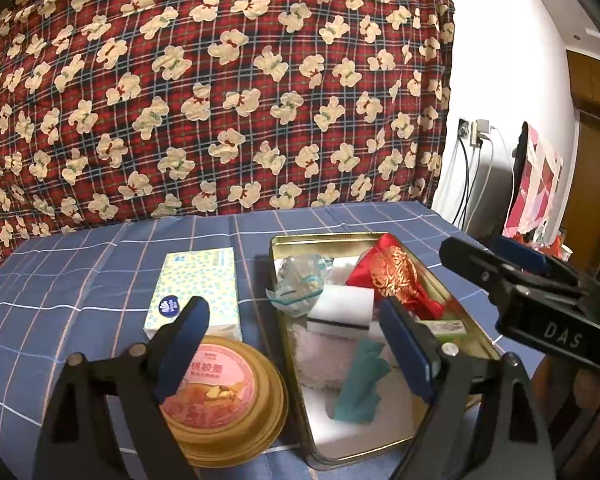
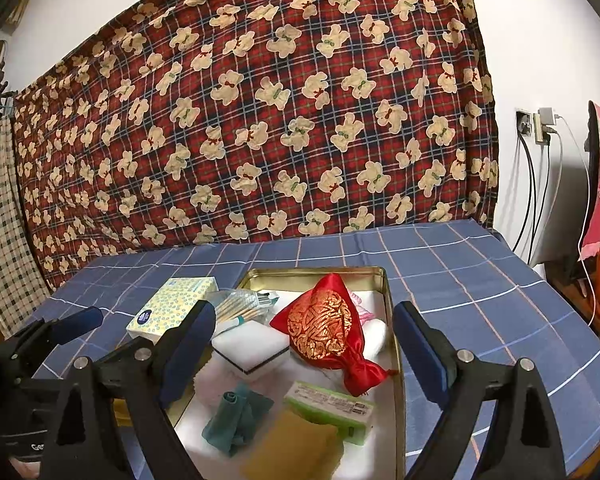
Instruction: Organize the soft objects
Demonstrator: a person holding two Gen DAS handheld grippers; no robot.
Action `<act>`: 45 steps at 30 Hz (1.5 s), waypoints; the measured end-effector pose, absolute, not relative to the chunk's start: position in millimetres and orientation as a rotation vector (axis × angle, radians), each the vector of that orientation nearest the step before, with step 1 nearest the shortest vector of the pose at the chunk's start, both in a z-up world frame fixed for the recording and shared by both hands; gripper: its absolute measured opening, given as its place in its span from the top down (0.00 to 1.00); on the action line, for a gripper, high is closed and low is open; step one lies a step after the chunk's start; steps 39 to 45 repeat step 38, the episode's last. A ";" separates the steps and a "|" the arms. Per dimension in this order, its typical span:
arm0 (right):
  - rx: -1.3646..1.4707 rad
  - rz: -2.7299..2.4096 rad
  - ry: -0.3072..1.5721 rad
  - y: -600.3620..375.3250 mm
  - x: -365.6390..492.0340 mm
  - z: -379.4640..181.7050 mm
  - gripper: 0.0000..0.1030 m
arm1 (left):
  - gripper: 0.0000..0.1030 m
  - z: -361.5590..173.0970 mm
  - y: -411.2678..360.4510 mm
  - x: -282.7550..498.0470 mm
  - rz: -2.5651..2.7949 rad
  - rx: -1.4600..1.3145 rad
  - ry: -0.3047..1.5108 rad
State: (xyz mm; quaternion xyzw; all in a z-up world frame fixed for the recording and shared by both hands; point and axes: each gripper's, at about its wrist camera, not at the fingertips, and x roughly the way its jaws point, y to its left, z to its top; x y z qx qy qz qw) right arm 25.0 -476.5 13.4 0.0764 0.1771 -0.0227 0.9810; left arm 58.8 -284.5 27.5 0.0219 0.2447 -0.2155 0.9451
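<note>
A gold tin box on the blue checked table holds a red and gold satin pouch, a white sponge, a teal cloth, a bag of cotton swabs, a green packet and a mustard cloth. A tissue pack lies left of the tin. My left gripper is open and empty above the tin's left edge. My right gripper is open and empty over the tin.
A round gold-rimmed food bowl sits at the tin's front left, under my left fingers. A red plaid bear-print blanket hangs behind the table. Cables and a wall socket are at the right. The table edge falls off at right.
</note>
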 end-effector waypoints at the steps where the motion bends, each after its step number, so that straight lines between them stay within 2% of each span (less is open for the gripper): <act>1: 0.154 -0.045 0.357 -476.7 25.0 13.3 0.11 | 0.15 27.5 -284.5 58.7 -0.437 0.045 0.498; 11: 0.156 -0.044 0.357 -477.5 24.8 12.5 0.11 | 0.14 27.0 -284.4 58.9 -0.436 0.046 0.499; 14: 0.155 -0.044 0.358 -477.7 24.8 12.2 0.11 | 0.10 25.7 -282.9 59.5 -0.430 0.045 0.508; 23: 0.156 -0.046 0.357 -478.9 24.6 11.7 0.11 | 0.09 22.1 -279.7 62.8 -0.416 0.039 0.526; 27: 0.156 -0.046 0.357 -478.9 24.3 11.5 0.11 | 0.01 22.7 -281.3 63.0 -0.402 0.047 0.522; 45: 0.158 -0.044 0.357 -479.3 24.7 11.2 0.11 | 0.01 24.6 -280.9 58.9 -0.386 0.059 0.491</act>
